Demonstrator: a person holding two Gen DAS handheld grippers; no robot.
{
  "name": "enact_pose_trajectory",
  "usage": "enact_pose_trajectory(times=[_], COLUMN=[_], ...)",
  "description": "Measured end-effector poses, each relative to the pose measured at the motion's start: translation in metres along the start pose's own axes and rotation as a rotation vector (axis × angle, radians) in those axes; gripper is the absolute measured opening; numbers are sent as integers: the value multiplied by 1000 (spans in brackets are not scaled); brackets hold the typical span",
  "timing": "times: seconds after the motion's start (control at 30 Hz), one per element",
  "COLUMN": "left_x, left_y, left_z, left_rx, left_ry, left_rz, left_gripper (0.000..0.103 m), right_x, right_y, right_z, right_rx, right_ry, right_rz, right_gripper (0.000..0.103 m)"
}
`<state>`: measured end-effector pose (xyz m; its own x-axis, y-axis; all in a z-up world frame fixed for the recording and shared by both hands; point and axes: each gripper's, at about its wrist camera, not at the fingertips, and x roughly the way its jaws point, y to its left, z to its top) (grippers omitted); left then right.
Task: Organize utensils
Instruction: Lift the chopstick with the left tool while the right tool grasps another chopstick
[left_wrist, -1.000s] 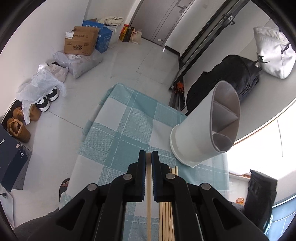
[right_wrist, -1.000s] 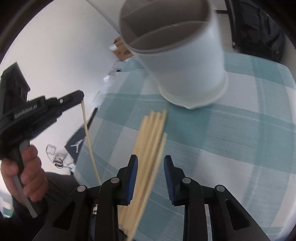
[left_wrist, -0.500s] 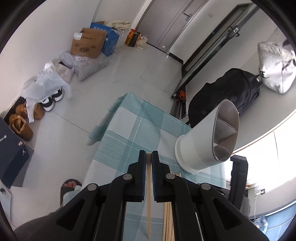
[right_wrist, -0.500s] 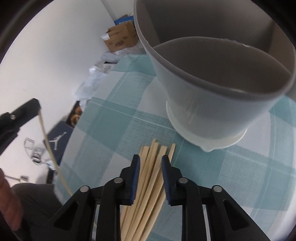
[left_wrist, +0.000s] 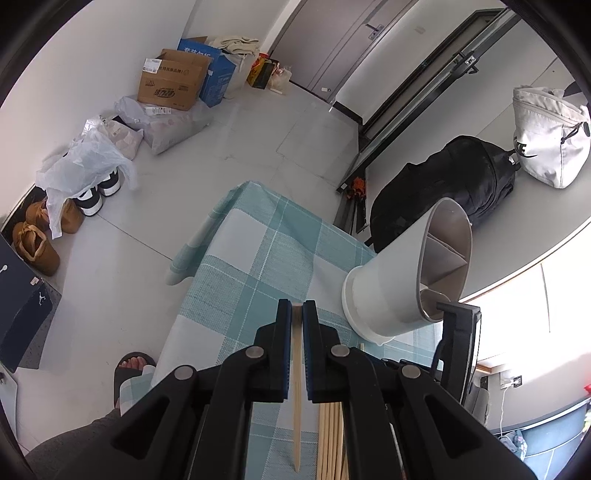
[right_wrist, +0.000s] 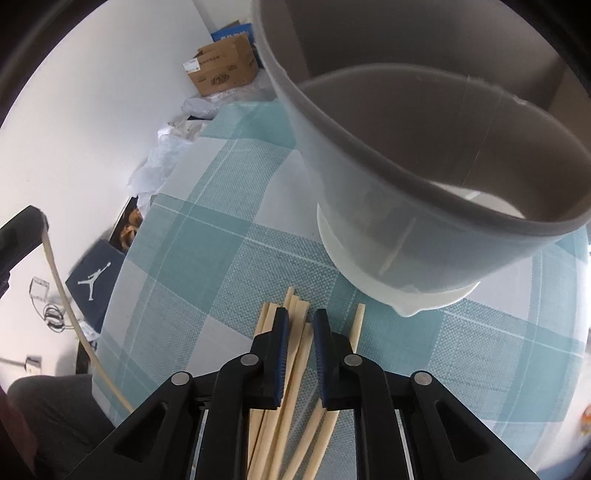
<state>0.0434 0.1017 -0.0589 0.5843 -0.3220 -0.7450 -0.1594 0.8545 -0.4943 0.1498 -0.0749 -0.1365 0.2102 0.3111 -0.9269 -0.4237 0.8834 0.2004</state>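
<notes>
A loose bundle of pale wooden chopsticks (right_wrist: 291, 373) lies on the worktop (right_wrist: 229, 229), which is covered by a teal-and-white checked cloth, just in front of the round white plastic utensil holder (right_wrist: 417, 206) with a grey inner rim and dividers. The right tool (right_wrist: 300, 325) is down over this bundle; its blue-padded jaws have just been closing and now stand narrow with one chopstick between them, though whether the pads already press on it cannot be told.

The left tool (left_wrist: 297, 314) is closed tight on a single pale wooden chopstick (left_wrist: 296, 398), held by its thick end so that the pointed end hangs back towards the person, clear of the cloth. In the right wrist view this tool (right_wrist: 35, 225) appears at the left edge, well apart from the bundle.

Beyond the worktop, on the grey floor, are a brown cardboard box (left_wrist: 171, 81) and a black backpack (left_wrist: 443, 188).
</notes>
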Motion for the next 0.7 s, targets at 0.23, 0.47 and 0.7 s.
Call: enact_pose_trajectory(times=[0.23,0.47,0.7], left_x=[0,-10,-29], left_y=[-11,-26,-62], left_z=[-4,-9,-20], left_rx=[32,111,294], left_ry=[1,-35,-72], left_rz=[2,-14,-43], left_gripper=[2,2,2], right_x=[-17,-63,-129], right_y=[-10,-30,-27], right_z=[-6,-24,-57], right_rx=[53,122,9], right_ry=[-71,-241,-506], right_rz=[77,206,271], right_gripper=[2,2,2])
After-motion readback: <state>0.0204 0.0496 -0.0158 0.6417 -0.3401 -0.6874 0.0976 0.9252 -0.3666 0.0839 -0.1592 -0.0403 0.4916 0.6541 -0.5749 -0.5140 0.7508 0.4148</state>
